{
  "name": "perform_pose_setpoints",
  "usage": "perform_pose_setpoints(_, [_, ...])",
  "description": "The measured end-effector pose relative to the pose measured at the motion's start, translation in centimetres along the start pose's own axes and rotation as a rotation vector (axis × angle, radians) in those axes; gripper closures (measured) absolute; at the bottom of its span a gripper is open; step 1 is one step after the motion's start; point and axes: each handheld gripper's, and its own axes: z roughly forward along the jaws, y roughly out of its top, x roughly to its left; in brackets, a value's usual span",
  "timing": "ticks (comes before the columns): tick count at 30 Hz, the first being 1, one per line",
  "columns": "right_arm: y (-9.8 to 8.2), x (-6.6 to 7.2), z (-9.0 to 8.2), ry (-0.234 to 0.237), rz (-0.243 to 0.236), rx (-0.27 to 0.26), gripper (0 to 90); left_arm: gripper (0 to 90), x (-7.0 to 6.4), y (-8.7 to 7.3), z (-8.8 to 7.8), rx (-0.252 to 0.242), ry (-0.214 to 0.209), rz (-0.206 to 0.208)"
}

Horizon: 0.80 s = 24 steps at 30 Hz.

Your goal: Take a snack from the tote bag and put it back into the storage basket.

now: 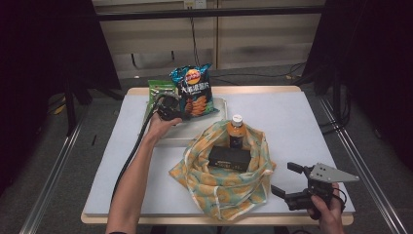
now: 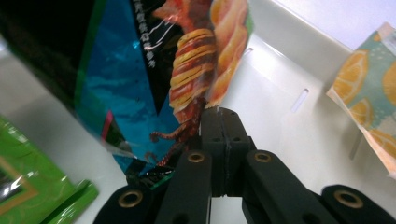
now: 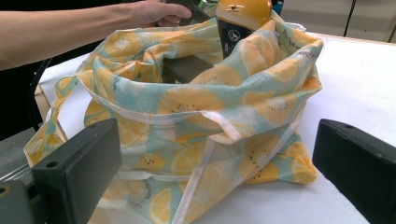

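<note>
2 black fingers of the left gripper (image 2: 223,114) are pressed together on the lower edge of the chip bag (image 2: 154,70), which stands upright in the white tray (image 2: 280,70) at the far side of the bench (image 1: 292,122). Just beside the chip bag, on its left in the high view, lies a green packet (image 1: 160,88) in the same tray. The right gripper (image 1: 292,180) rests low near the bench's front right corner, its fingers spread wide with nothing between them, pointing toward the fruit-print cloth bag (image 3: 196,121). This cloth bag sits mid-bench, between the 2 grippers, touching the tray's near rim. Inside it stand an orange bottle (image 1: 236,131) and a dark box (image 1: 229,159). Seen from the right gripper, the cloth bag hides most of the tray and chip bag.
</note>
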Motion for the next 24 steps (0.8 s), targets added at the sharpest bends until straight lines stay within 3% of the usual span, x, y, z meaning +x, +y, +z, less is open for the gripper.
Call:
perform_pose_setpoints(8, [0.0,-0.1,0.0,0.002,-0.002,-0.001,0.9,90.0,0.7,-0.3,0.0,0.006,0.004,-0.029])
perform_pose_setpoints(13, [0.0,-0.1,0.1,0.004,-0.008,0.002,0.9,88.8,0.7,-0.3,-0.5,0.012,0.031,-0.019])
perform_pose_setpoints(19, [0.0,-0.1,0.1,0.004,-0.008,0.003,0.9,88.3,0.0,-0.2,-1.1,-0.007,0.002,-0.009])
perform_pose_setpoints(22, [0.0,-0.1,0.2,0.004,-0.008,0.007,1.0,88.4,-0.7,-0.3,-2.2,-0.044,-0.008,-0.02])
perform_pose_setpoints(24, [0.0,-0.1,0.2,0.002,-0.008,0.005,1.2,87.9,-1.3,-0.6,-3.2,-0.055,-0.011,0.0])
